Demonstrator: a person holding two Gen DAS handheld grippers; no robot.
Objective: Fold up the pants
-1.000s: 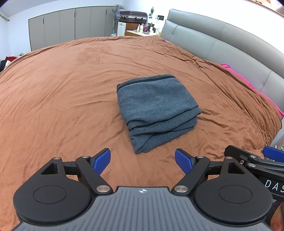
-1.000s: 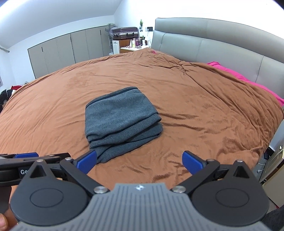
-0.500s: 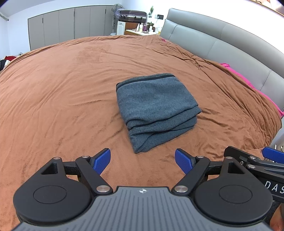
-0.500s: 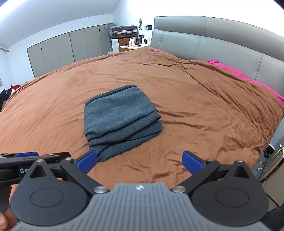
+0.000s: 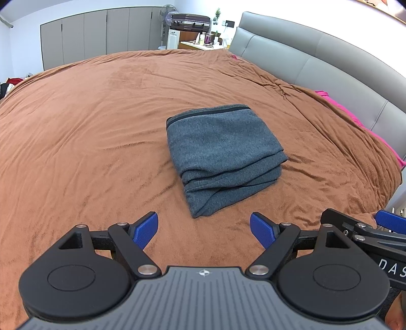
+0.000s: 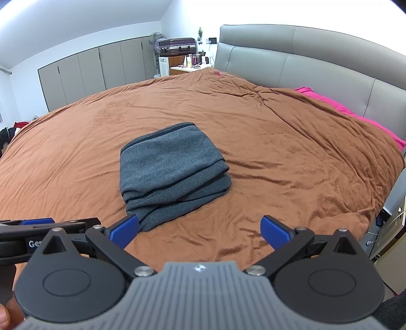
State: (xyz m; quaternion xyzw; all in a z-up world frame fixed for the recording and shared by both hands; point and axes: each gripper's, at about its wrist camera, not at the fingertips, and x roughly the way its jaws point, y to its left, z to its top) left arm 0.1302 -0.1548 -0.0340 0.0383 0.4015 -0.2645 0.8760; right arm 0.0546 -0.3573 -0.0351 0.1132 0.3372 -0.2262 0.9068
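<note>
The grey pants (image 5: 220,154) lie folded in a thick rectangular stack on the brown bedspread (image 5: 88,132), with the dark waistband at the far edge. They also show in the right wrist view (image 6: 170,172). My left gripper (image 5: 204,229) is open and empty, held above the bed just in front of the stack. My right gripper (image 6: 199,229) is open and empty, also in front of the stack and to its right. Each gripper's arm shows at the edge of the other's view.
A grey padded headboard (image 5: 317,66) runs along the right. A pink sheet (image 6: 355,111) shows beside it. Grey wardrobes (image 5: 96,33), a suitcase (image 5: 190,19) and a fan stand at the far wall. A bedside unit (image 6: 390,226) stands off the bed's right edge.
Both grippers have drawn back and risen very slightly from the folded pants. The pants have not moved. Both grippers stay open.
</note>
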